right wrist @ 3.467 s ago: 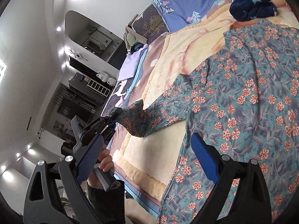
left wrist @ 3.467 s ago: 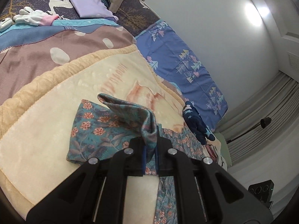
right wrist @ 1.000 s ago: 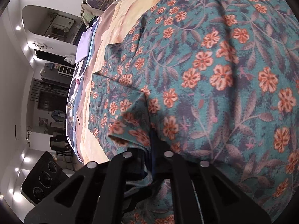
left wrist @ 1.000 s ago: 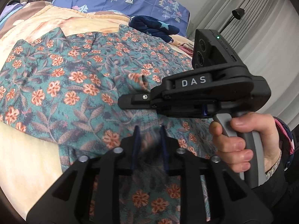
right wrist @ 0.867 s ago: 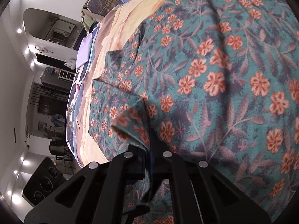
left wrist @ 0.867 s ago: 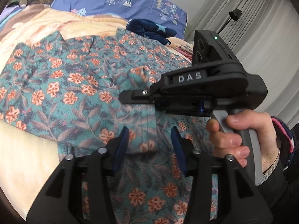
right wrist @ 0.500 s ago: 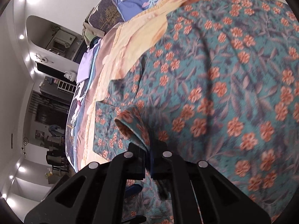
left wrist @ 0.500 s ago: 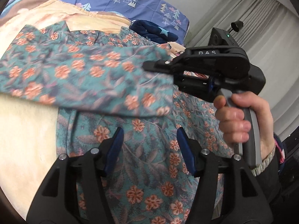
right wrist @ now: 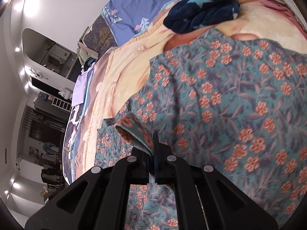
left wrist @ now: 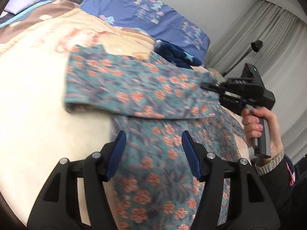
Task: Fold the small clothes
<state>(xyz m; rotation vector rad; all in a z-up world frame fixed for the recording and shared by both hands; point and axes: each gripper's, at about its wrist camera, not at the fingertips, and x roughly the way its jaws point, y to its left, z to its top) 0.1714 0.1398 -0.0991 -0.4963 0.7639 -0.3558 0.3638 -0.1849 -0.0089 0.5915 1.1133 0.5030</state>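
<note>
A teal floral garment (left wrist: 153, 134) with orange flowers lies spread on a cream blanket (left wrist: 38, 115). My left gripper (left wrist: 153, 145) hangs open above the garment's lower part, blue pads apart with nothing clamped between them. My right gripper (right wrist: 152, 149) is shut on the sleeve cuff (right wrist: 132, 132) and holds it lifted. In the left wrist view the right gripper (left wrist: 209, 86) stretches that sleeve (left wrist: 134, 88) across the garment's body toward the right, a hand (left wrist: 257, 122) on its handle.
A dark blue star-print bundle (right wrist: 201, 9) lies past the garment near a blue patterned pillow (left wrist: 153, 17). A folded lilac cloth (left wrist: 26, 2) rests at the far end of the bed. Pale curtains (left wrist: 259, 38) and a lamp stand on the right.
My left gripper let go of the sleeve, opened and drew back. My right gripper took the cuff and carried it up and right, pulling the sleeve across the garment.
</note>
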